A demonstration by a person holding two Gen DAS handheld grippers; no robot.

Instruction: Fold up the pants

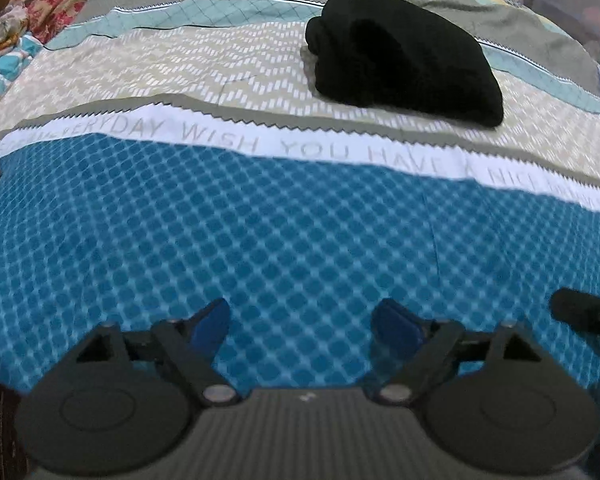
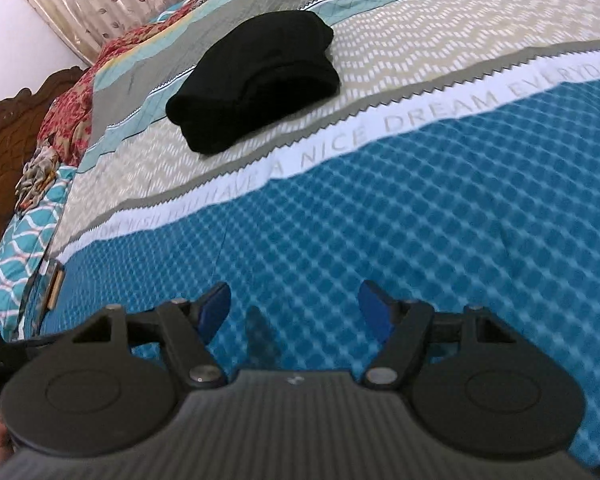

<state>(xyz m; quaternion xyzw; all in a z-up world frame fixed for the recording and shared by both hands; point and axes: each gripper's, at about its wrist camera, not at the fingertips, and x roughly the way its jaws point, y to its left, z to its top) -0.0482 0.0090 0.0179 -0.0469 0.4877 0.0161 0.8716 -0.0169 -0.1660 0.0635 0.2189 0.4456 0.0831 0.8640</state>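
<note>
Both the left gripper [image 1: 300,322] and the right gripper [image 2: 294,307] hover with blue-padded jaws spread wide and holding nothing over the blue diamond-patterned bedspread [image 1: 260,240], while the folded black fabric pants [image 1: 404,56] lie well beyond them on the beige zigzag band [image 2: 440,36].

Left hand-held gripper [image 1: 300,322]: blue-padded fingers [image 1: 210,326] spread wide, nothing between them, pointing forward and level. Right hand-held gripper [image 2: 296,310]: fingers [image 2: 374,314] likewise parted and empty, view tilted to one side. Black edge of the right unit visible at the far right of the left wrist view, close beside, not touching.
</note>
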